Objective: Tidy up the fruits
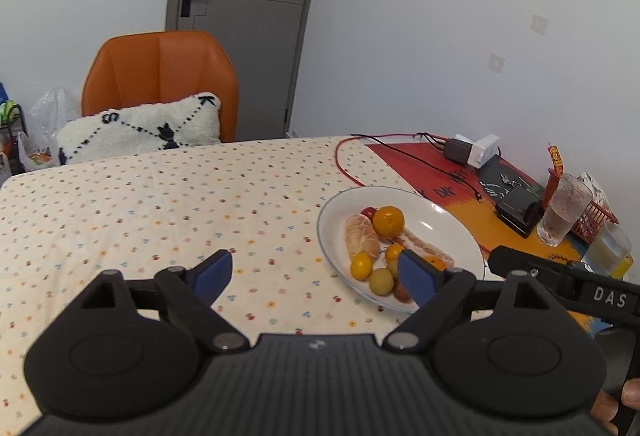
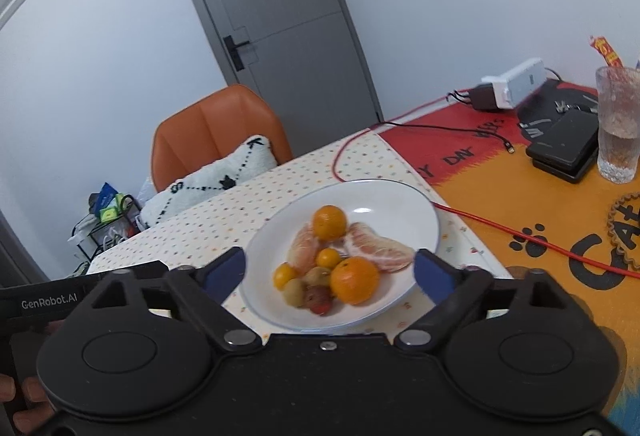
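A white plate (image 1: 440, 224) (image 2: 384, 196) on the dotted tablecloth holds mixed fruit: two oranges (image 2: 354, 281) (image 2: 329, 222), peeled pomelo segments (image 2: 378, 250) (image 1: 360, 236), small yellow kumquats (image 1: 361, 265), a greenish fruit (image 1: 380, 281) and small red fruits (image 2: 320, 300). My left gripper (image 1: 316, 272) is open and empty, left of the plate, its right finger over the plate's near rim. My right gripper (image 2: 330, 270) is open and empty, just above the plate's near side, fingers either side of the fruit.
An orange and red mat (image 2: 540, 204) lies to the right with a glass (image 2: 618, 124), black cases (image 2: 564, 144), a power strip (image 2: 516, 80) and a red cable (image 2: 520, 232). An orange chair (image 1: 160, 76) with a cushion stands behind the table.
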The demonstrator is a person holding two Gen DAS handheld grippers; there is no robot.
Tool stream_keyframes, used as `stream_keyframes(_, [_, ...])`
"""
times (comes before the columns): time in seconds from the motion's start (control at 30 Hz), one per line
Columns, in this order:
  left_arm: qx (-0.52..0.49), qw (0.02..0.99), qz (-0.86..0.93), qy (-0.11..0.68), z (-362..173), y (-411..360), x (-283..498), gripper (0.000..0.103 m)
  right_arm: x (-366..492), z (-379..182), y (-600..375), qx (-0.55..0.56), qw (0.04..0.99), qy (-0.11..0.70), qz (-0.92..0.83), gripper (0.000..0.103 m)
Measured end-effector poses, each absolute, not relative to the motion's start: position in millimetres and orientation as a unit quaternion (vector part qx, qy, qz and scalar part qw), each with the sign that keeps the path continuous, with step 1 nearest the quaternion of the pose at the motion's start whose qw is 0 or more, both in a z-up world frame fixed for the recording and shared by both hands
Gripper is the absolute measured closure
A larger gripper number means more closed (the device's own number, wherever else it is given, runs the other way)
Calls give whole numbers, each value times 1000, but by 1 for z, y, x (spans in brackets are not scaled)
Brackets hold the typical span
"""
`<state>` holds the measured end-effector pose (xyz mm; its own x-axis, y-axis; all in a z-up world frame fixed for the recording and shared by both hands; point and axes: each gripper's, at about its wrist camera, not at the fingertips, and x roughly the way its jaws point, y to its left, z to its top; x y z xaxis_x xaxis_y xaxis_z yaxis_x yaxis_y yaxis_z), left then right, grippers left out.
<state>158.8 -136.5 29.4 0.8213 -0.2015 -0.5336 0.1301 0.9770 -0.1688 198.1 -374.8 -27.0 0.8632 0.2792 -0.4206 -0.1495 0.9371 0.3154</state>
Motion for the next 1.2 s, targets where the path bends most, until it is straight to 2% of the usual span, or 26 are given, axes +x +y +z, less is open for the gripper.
stream_keyframes(0.07, [-63,954,-83,280,32,-132,148,9,190,-25,-370,137,955,233,119,0])
stream_keyframes(0.23, [-64,959,-73,267,38,-119,122,0,172,-23,-362,145,952,236,131,0])
stream_keyframes(0.8, [-77,965,-40,247,57,-74,52,0,113,2,-335,101,956,230,151,0])
stream_keyframes(1.2, [-45,969,-25,241,67,-60,5,0,72,22,-323,68,959,219,169,0])
